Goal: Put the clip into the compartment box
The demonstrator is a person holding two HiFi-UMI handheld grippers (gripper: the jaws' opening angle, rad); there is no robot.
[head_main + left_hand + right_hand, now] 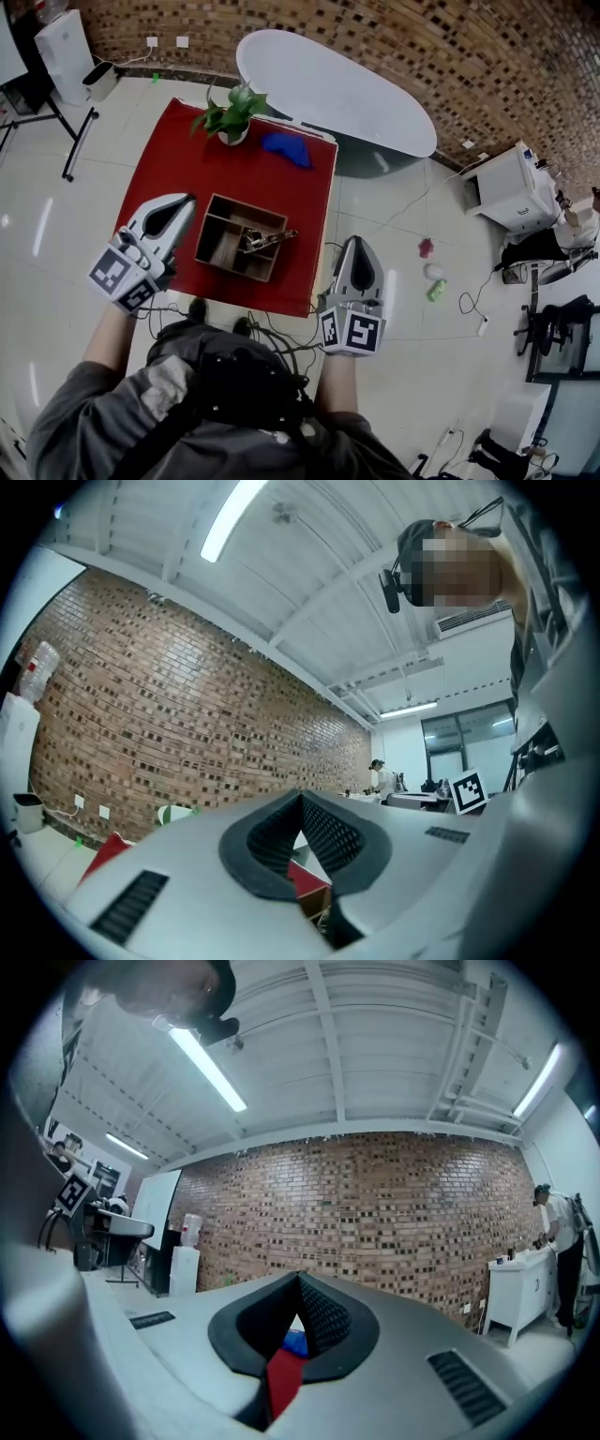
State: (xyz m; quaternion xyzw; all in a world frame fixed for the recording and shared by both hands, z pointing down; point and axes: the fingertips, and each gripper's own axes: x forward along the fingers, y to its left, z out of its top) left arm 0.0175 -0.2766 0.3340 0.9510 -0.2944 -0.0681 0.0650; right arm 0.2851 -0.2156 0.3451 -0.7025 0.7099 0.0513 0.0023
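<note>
A wooden compartment box (217,246) stands on the red table (187,159), near its front edge. A metal clip (266,240) lies inside the box on its right side, one end reaching over the right rim. My left gripper (186,201) hovers just left of the box, its jaws shut with nothing between them; in the left gripper view its tips (302,799) meet. My right gripper (355,244) hangs off the table's right front corner, over the floor, also shut and empty (300,1280).
A potted plant (231,113) and a blue object (287,148) sit at the table's far edge. A white oval table (333,86) stands behind. Cables (281,330) run across the floor by the person's feet. A white cabinet (511,187) is at the right.
</note>
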